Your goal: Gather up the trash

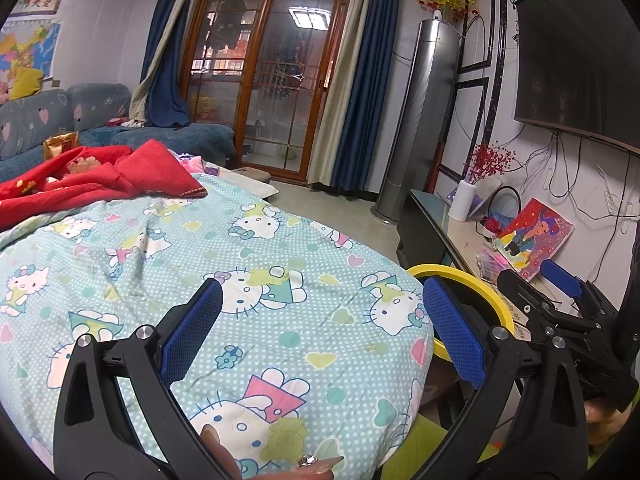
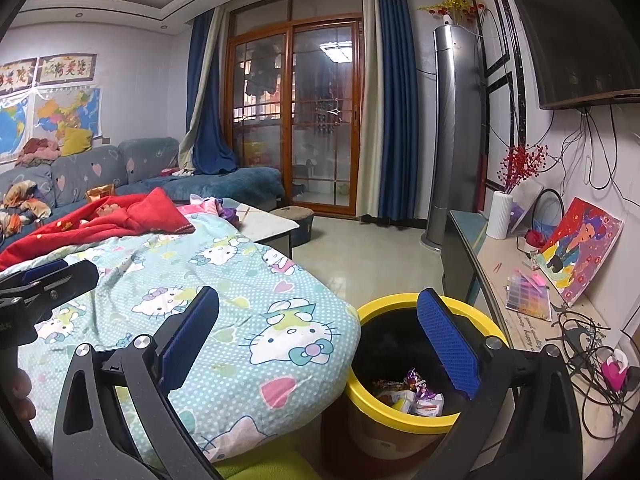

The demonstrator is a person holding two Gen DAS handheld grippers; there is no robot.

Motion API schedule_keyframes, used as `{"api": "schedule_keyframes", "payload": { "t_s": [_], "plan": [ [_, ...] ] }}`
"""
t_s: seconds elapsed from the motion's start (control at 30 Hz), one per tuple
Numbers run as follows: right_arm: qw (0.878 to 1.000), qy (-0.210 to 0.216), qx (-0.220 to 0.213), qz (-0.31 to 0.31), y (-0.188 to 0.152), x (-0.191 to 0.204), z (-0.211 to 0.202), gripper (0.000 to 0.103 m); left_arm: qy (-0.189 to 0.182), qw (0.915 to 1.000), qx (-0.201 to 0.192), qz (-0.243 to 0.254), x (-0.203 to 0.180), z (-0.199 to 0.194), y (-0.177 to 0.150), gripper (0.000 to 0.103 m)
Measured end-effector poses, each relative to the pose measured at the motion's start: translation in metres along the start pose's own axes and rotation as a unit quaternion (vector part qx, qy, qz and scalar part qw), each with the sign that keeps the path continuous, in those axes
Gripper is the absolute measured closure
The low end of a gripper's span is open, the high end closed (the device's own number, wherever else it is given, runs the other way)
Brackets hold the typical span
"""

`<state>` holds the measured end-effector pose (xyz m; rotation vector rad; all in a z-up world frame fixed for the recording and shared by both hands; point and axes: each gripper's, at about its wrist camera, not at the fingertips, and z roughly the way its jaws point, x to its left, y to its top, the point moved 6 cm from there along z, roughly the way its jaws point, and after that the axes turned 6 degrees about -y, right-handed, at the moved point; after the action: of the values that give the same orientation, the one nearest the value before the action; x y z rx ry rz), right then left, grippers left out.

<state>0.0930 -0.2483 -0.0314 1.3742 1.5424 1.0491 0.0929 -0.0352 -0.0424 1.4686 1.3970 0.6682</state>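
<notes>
Both tongs are spread wide and carrying nothing. The left gripper (image 1: 320, 336) hangs over the near end of the Hello Kitty quilt (image 1: 248, 264), blue pads parted, only printed cotton between them. The right gripper (image 2: 320, 344) sits just to its right, jaws equally wide, its right pad over the mouth of the yellow bin (image 2: 368, 384), which stands on the floor tight against the quilt's near right edge.

And the trash? What can be seen of it is down in that bin: crumpled wrappers (image 2: 416, 394), purple and white, low against the black liner. On the quilt itself I can't pick out any loose litter from either wrist view, so this looks like a moment between drops, or close to the finish.

Now the hazards. With the bin pressed against the quilt's overhang and the right tongs so near its rim, a careless swing of that pad could clip the edge and tip the whole thing, spilling the wrappers back out. The quilt is soft and rumpled, so a low pinch risks gathering fabric along with any scrap, then dragging the cover toward the bin.

Further out, the red blanket (image 2: 120, 216) is bunched on the far left of the quilt, and small pieces could be hiding in its folds. To the right, the TV stand (image 2: 512, 264) carries a tangle of black cables (image 2: 580, 344) near its front; a wide reach over there could snag them.
</notes>
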Motion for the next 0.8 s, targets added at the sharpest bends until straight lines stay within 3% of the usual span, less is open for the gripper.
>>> {"api": "schedule_keyframes", "payload": {
  "t_s": [0.8],
  "plan": [
    [1.0, 0.001, 0.004, 0.003, -0.0017, -0.0012, 0.0023, 0.006, 0.0, 1.0, 0.0, 0.001, -0.0005, -0.0013, -0.0005, 0.011]
  ]
}}
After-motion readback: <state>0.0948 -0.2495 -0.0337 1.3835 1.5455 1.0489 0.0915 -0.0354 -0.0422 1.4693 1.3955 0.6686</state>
